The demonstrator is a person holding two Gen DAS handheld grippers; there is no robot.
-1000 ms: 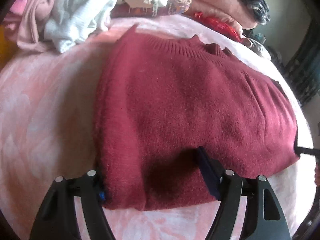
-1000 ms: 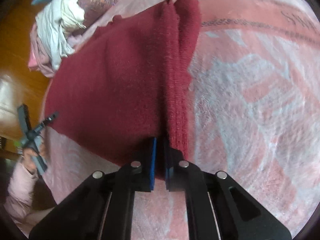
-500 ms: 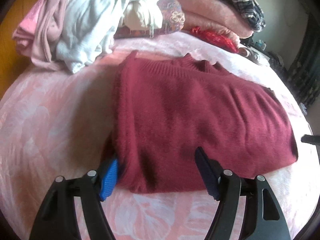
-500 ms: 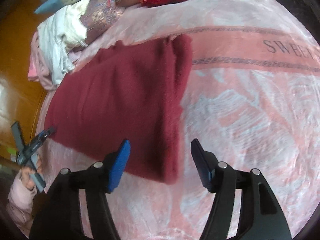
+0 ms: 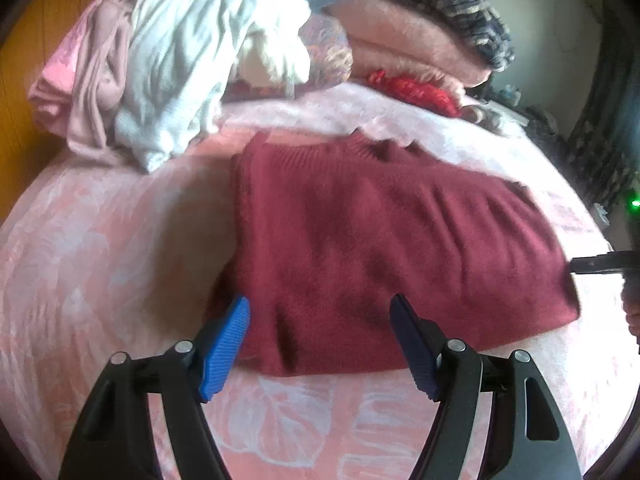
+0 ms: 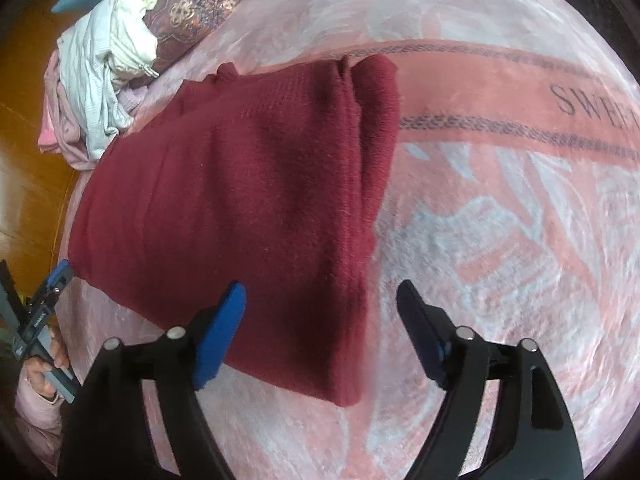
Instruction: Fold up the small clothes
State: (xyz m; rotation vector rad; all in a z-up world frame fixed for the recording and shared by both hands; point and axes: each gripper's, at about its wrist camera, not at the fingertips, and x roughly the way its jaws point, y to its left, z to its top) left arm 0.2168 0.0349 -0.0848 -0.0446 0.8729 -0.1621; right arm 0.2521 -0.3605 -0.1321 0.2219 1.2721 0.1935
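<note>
Nearest in the left wrist view: left claw (image 5: pixel 320 340) spread wide, blue pads clear of the cloth, nothing clamped. Just beyond, at 12 o'clock, the folded dark-red knitted sweater (image 5: pixel 384 248) lying flat on the pink floral fleece bedspread (image 5: pixel 100 260), near hem framed between the pads, ribbed neckline at the far edge. At 3 o'clock, tip of the other black tool poking in beside the sweater's right edge. Farther, at 10 o'clock, a heap of white and pale-pink garments (image 5: pixel 168 76); at 1 o'clock, stacked pink blankets (image 5: pixel 408 40) under a dark plaid cloth (image 5: pixel 448 4), with a red patterned fabric (image 5: pixel 416 90) below them.

Nearest in the right wrist view: right claw (image 6: pixel 320 320) with jaws just opened further, pads apart and off the fabric, sweater (image 6: pixel 240 200) corner between them but unpressed. Folded edge running up toward 12 o'clock. At 8 o'clock, left claw (image 6: pixel 56 280) in a hand (image 6: pixel 44 364) with a pale-pink sleeve. Far off at 2 o'clock, dark lettering woven into the bedspread (image 6: pixel 500 240).
</note>
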